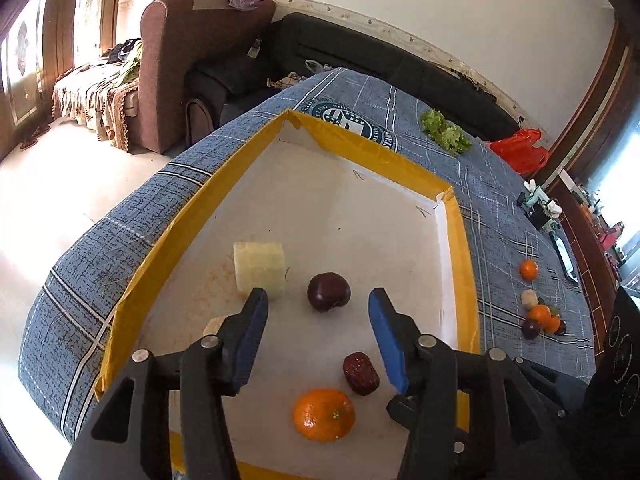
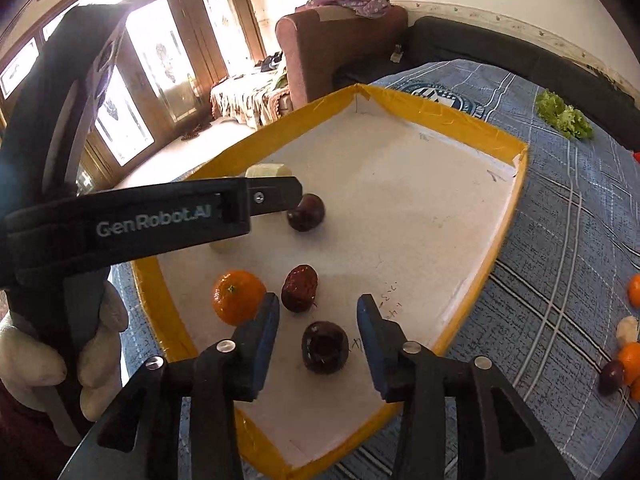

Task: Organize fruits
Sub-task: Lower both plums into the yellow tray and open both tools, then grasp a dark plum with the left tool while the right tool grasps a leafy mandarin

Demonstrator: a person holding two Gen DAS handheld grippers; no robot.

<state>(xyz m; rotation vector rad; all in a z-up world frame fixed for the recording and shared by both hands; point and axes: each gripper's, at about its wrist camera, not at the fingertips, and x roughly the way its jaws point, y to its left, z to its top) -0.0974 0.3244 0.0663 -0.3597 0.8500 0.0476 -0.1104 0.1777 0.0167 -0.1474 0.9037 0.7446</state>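
Observation:
A yellow-rimmed tray (image 1: pixel 460 240) with a white floor holds the fruit. In the left wrist view a dark plum (image 1: pixel 329 292) lies just ahead of my left gripper (image 1: pixel 318 304), whose blue pads stand open and apart from it. A pale melon chunk (image 1: pixel 260 270) sits by the left pad, with a red date (image 1: pixel 361 373) and an orange (image 1: pixel 324 415) nearer the camera. In the right wrist view my right gripper (image 2: pixel 319 306) is open around a second dark plum (image 2: pixel 325 347), which rests on the tray floor with gaps on both sides.
Loose fruit (image 1: pixel 540 316) and a single orange (image 1: pixel 529 270) lie on the blue tablecloth right of the tray. Lettuce (image 1: pixel 446 131) and a red bag (image 1: pixel 520 150) sit further back. A gloved hand (image 2: pixel 40 360) holds the left gripper. Sofas stand beyond the table.

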